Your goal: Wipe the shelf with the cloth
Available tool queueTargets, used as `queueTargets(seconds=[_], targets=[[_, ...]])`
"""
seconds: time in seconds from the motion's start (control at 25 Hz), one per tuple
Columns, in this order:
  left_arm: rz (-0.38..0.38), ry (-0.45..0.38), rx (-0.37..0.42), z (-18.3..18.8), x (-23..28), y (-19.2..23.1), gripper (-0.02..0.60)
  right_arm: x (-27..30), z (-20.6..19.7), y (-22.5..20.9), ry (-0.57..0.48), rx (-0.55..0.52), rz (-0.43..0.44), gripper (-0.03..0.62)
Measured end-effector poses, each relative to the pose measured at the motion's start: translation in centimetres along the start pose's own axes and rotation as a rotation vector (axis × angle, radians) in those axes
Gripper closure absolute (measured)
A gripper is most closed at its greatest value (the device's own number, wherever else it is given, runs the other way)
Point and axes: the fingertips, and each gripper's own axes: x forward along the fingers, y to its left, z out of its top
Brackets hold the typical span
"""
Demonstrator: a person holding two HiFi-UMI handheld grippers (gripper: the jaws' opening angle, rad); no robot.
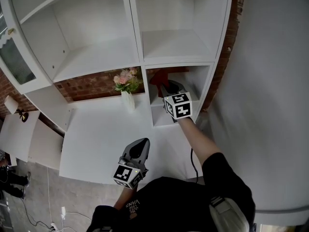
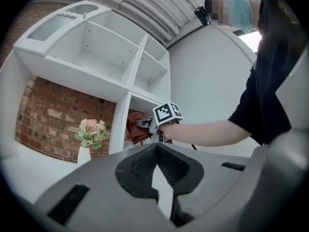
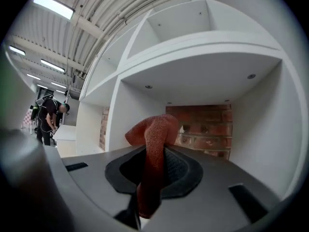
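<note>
A rust-red cloth (image 3: 153, 144) is pinched between the jaws of my right gripper (image 3: 150, 166), which is shut on it. In the head view that right gripper (image 1: 170, 88) reaches into the small lower right cubby of the white shelf (image 1: 179, 62), with the cloth (image 1: 159, 78) bunched at its tip above the cubby's floor. The left gripper view also catches the cloth (image 2: 135, 128) inside that cubby. My left gripper (image 1: 139, 148) hangs over the white counter (image 1: 96, 139), jaws closed, holding nothing. In its own view the left gripper (image 2: 157, 149) points toward the shelf.
A white vase of pink flowers (image 1: 127, 87) stands on the counter just left of the cubby, against a brick wall (image 1: 89, 85). A black cable (image 1: 193, 161) trails by my right arm. A grey wall (image 1: 270, 95) is on the right. A person (image 3: 48, 117) stands far left.
</note>
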Motion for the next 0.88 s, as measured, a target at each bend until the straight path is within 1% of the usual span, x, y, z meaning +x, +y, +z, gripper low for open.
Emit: queueTargets(seconds=[0.16, 0.4, 0.52, 0.76, 0.88], targets=[[0.017, -0.005, 0.002, 0.1, 0.1, 1.2, 0.575, 2.8, -0.9, -1.0, 0.055, -0.008, -0.025, 0.539], [0.031, -0.016, -0.006, -0.1, 1.0, 2.3, 0.575, 6.5, -2.0, -1.8, 0.118, 0.003, -0.028, 0.539], [0.035, -0.021, -0.003, -0.1, 1.8, 2.8, 0.575, 7.9, -2.5, -2.3, 0.146, -0.012, -0.039, 0.539], [0.035, -0.037, 0.005, 0.3, 3.2, 3.2, 0.575, 10.2, -3.6, -2.3, 0.19, -0.032, -0.023, 0.539], [0.043, -0.03, 0.0, 0.0, 3.4, 3.4, 0.575, 11.0, -4.1, -2.1, 0.211, -0.056, -0.011, 0.539]])
